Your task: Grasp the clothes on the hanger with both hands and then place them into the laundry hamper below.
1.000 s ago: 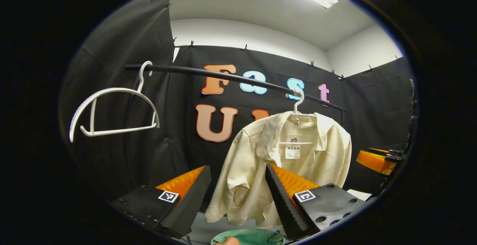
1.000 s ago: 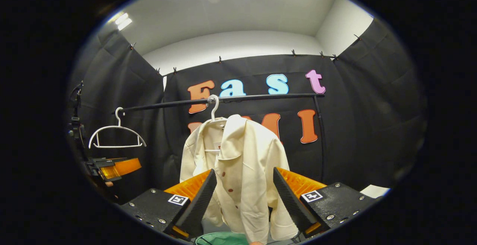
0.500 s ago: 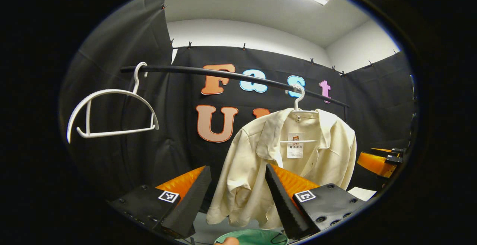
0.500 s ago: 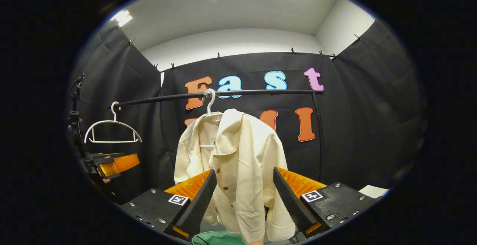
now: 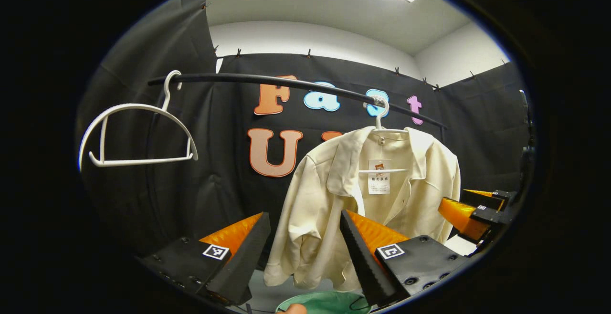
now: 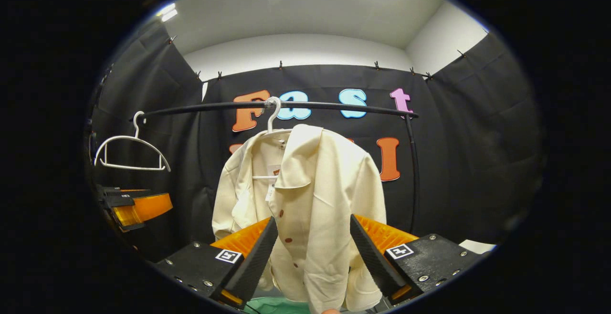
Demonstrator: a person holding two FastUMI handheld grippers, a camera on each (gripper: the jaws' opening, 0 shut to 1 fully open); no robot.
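A: Start close in. How do the two tools stand?

B: The left hand-held gripper [image 5: 305, 252] has its fingers spread apart with nothing between them, and so does the right hand-held gripper [image 6: 312, 254]. Neither touches cloth yet.

A: And just past the fingers?

B: The rim of the green laundry hamper [image 5: 324, 303] shows at the bottom edge of the left gripper view, right under the shirt's hem. Above it hangs the cream shirt [image 5: 377, 199], still on its white hanger [image 5: 380, 118], hooked on the black rail [image 5: 286, 84].

A: What has changed in the last second?

B: Both grippers have moved in closer; the shirt looks larger and sits higher in each view than it did a second ago. The other gripper has also pushed further into sight at the right edge of the left gripper view, near the shirt's far sleeve.

A: So what does that mean?

B: I judge this as the end of the approach. Closing on the fabric comes next, one side each.

A: Anything farther back?

B: An empty white hanger [image 5: 136, 132] near the rail's left end, then the black cloth wall.
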